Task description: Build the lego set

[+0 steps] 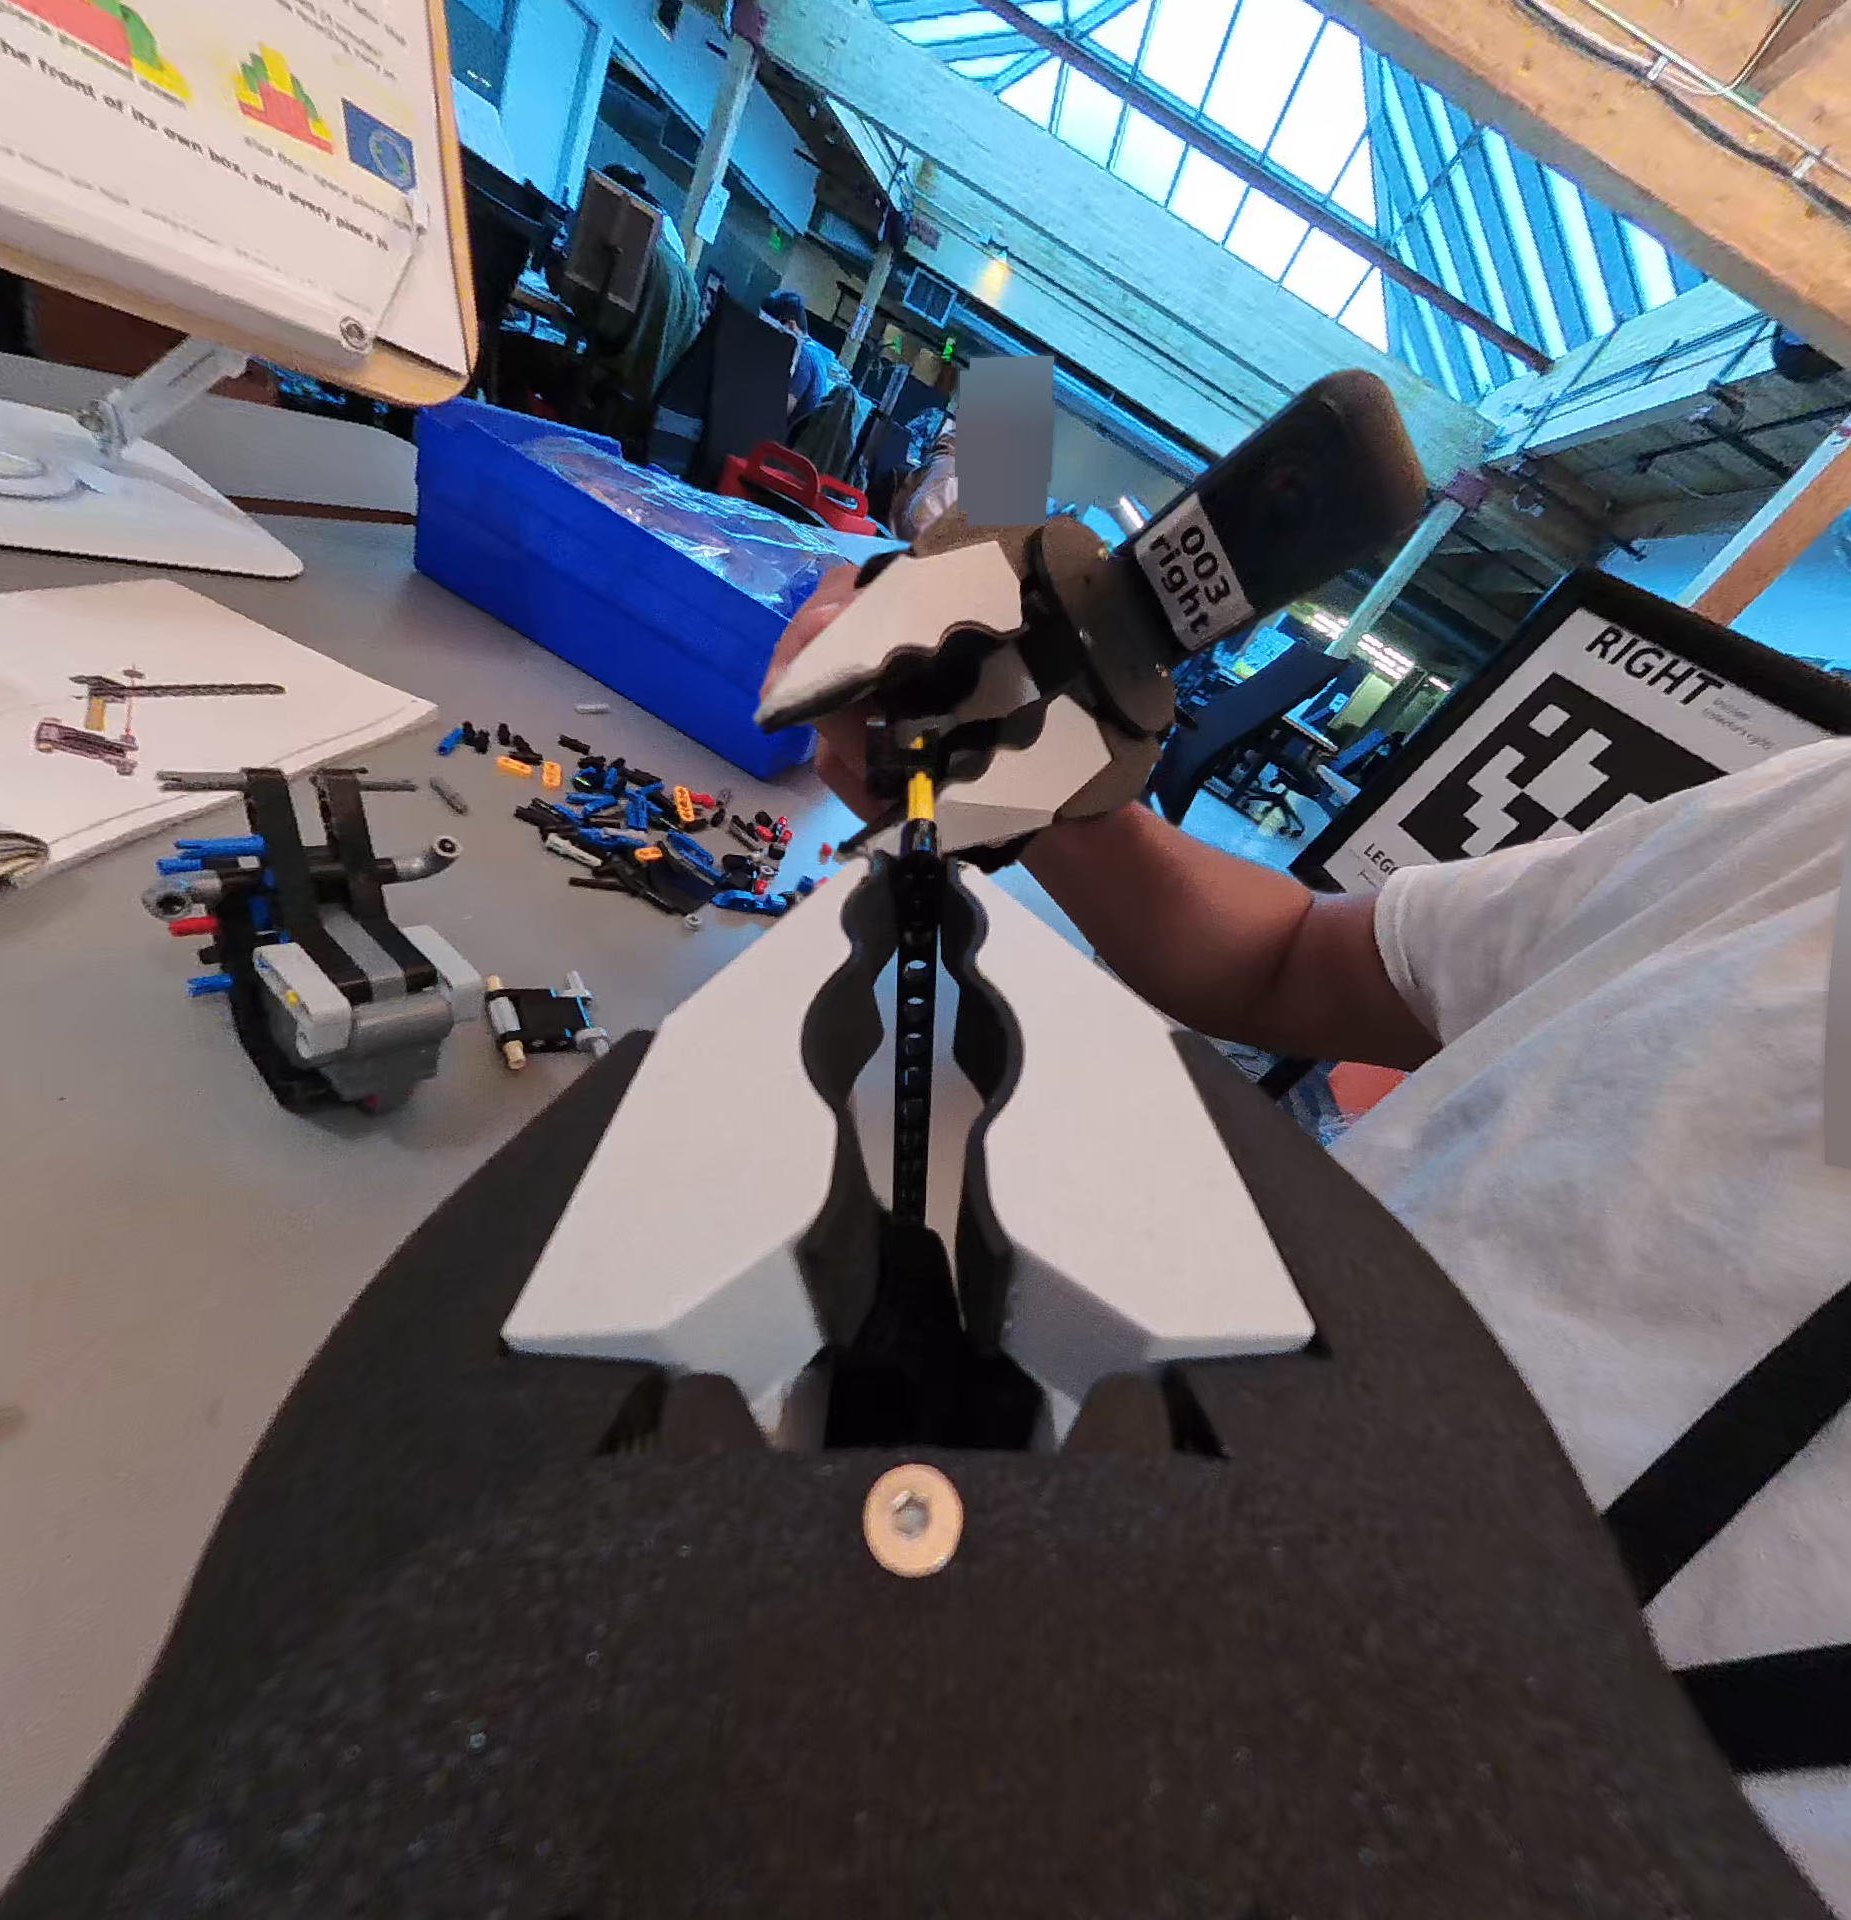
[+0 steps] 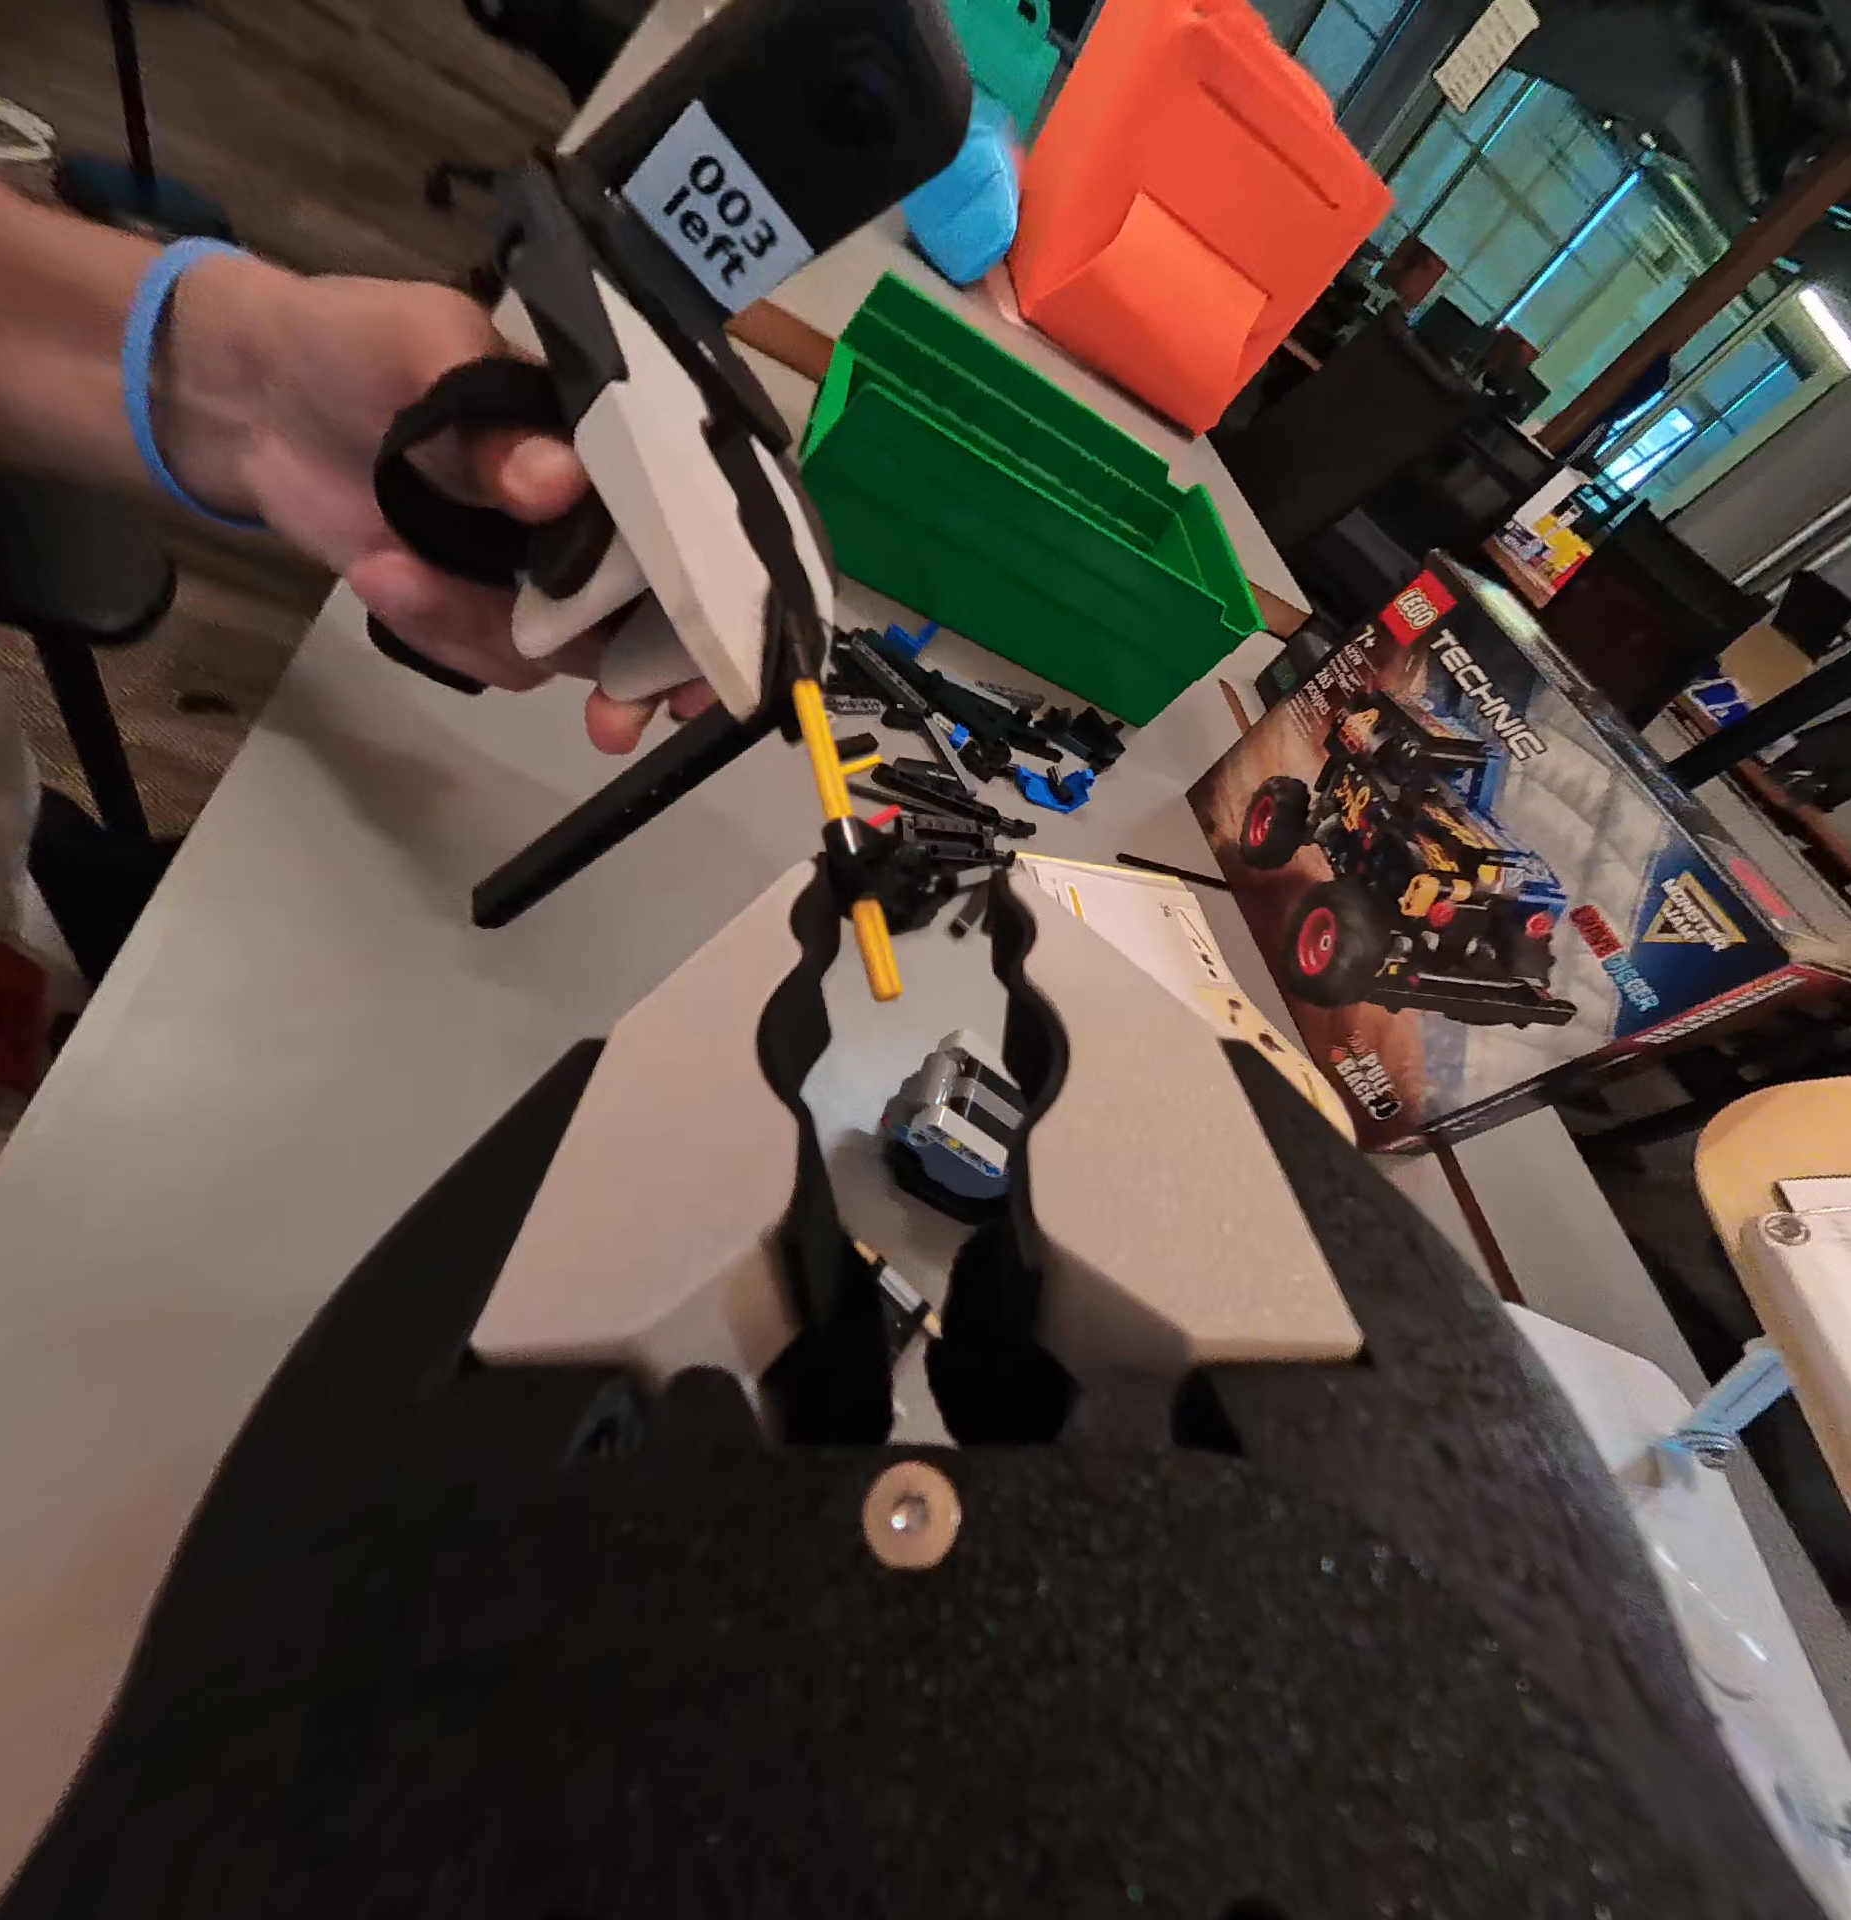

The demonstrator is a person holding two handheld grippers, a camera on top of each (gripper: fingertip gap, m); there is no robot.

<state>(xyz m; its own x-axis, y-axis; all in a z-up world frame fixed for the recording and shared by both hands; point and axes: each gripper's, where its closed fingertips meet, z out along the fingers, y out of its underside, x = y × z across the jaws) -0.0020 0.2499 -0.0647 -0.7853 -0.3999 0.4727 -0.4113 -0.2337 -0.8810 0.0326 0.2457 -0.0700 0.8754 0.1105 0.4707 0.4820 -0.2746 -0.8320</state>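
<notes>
My left gripper (image 1: 916, 868) is shut on a long black holed beam (image 1: 913, 1039) that runs back between its fingers. A yellow axle (image 1: 919, 800) sticks out past its tips. In the right wrist view the left gripper (image 2: 786, 675) comes in from the upper left, with the beam (image 2: 609, 821) slanting down-left and the yellow axle (image 2: 833, 790) pointing at my right gripper (image 2: 905, 883). The right gripper is shut on a small black connector (image 2: 864, 857) threaded on the axle. It also shows in the left wrist view (image 1: 817, 779), meeting the left gripper tip to tip above the table.
A part-built black and grey model (image 1: 318, 956) and a small sub-assembly (image 1: 542, 1023) stand on the grey table. Loose pieces (image 1: 640, 821) lie near a blue bin (image 1: 588, 582). An open booklet (image 1: 173, 707), a green bin (image 2: 1004, 520), an orange bin (image 2: 1191, 208) and the set's box (image 2: 1472, 883) ring the work area.
</notes>
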